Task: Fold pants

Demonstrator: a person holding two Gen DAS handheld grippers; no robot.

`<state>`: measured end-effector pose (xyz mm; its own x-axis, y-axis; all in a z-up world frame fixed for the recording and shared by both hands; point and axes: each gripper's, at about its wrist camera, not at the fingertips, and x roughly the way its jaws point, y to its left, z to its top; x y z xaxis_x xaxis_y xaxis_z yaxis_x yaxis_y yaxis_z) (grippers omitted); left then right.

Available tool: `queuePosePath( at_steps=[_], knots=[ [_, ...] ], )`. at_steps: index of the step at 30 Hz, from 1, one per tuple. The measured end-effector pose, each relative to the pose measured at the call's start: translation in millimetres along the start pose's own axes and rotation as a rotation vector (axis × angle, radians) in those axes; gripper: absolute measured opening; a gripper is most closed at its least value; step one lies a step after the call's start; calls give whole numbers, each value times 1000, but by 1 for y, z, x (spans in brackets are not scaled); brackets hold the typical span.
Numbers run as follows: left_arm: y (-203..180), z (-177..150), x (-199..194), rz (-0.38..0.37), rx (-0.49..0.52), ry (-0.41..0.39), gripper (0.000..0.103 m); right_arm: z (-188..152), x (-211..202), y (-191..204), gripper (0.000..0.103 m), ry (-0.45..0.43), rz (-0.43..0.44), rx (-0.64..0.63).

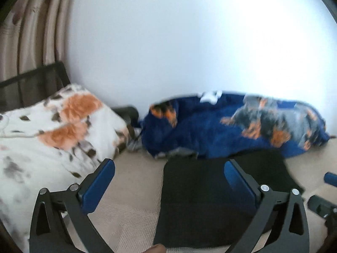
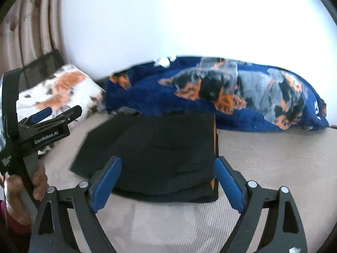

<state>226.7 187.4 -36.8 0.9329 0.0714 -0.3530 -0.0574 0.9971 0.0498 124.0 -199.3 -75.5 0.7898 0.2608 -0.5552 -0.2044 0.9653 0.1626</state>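
The black pants (image 2: 160, 154) lie folded into a flat stack on the beige bed (image 2: 263, 158), near the blue dog-print blanket (image 2: 231, 92) bunched along the far wall. The right gripper (image 2: 168, 179) hangs above the stack's near edge, its fingers wide apart and holding nothing. The left gripper (image 1: 169, 181) is likewise spread wide and empty over the pants. A white flowered pillow (image 1: 52, 130) sits at the far left.

The black pants (image 2: 166, 154) are lying folded into a flat, layered rectangle on the beige bed surface, one thinner layer sticking out at the left, an orange edge showing along the right side.
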Motion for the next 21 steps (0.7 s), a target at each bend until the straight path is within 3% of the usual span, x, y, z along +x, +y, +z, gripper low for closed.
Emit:
queuePosePath(
  at_steps=[5, 11, 21],
  knots=[
    [-8, 18, -46, -12, -13, -12, 103, -1, -53, -25, 92, -37, 22, 10],
    [-13, 28, -89, -87, -37, -39, 103, -5, -96, -21, 94, -69, 32, -5],
    [-25, 31, -138, -99, 9, -92, 103, -16, -137, -32, 95, -99, 24, -16]
  ],
)
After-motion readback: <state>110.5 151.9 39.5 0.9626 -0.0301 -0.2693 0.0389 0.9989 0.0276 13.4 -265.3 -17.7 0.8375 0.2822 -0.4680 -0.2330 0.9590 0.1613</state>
